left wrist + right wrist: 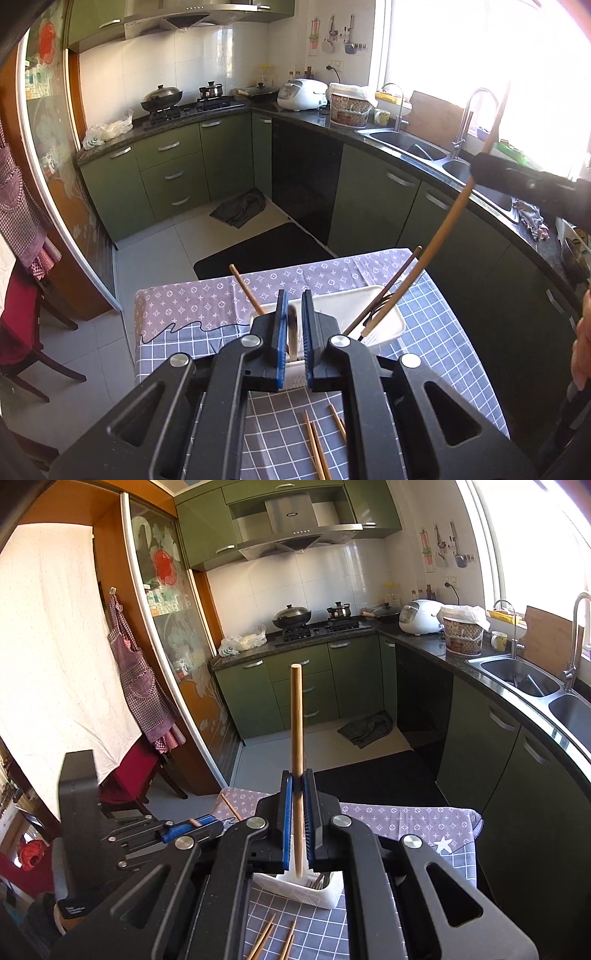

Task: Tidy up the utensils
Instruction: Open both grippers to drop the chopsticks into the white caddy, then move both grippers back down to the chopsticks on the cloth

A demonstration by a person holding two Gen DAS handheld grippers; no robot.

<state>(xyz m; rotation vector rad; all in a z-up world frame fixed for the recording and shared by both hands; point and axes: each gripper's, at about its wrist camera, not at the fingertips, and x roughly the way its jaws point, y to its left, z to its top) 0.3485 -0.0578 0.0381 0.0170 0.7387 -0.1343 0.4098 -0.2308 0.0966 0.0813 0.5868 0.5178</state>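
A white utensil basket (384,317) stands on the checked tablecloth and holds several sticks and dark-handled utensils. My left gripper (294,328) is nearly shut on a wooden utensil handle (293,334) over the basket's near side. My right gripper (298,812) is shut on a long wooden stick (296,716) that points up, its lower end in the basket (299,886). In the left wrist view that stick (436,243) slants into the basket from the right gripper's finger (517,181) at upper right. Loose chopsticks (317,446) lie on the cloth in front, also in the right wrist view (273,938).
The small table (177,306) with purple and grey cloth stands in a kitchen. Green cabinets and a sink counter (424,147) run along the right. A black floor mat (258,251) lies beyond the table. A red chair (129,775) stands at left.
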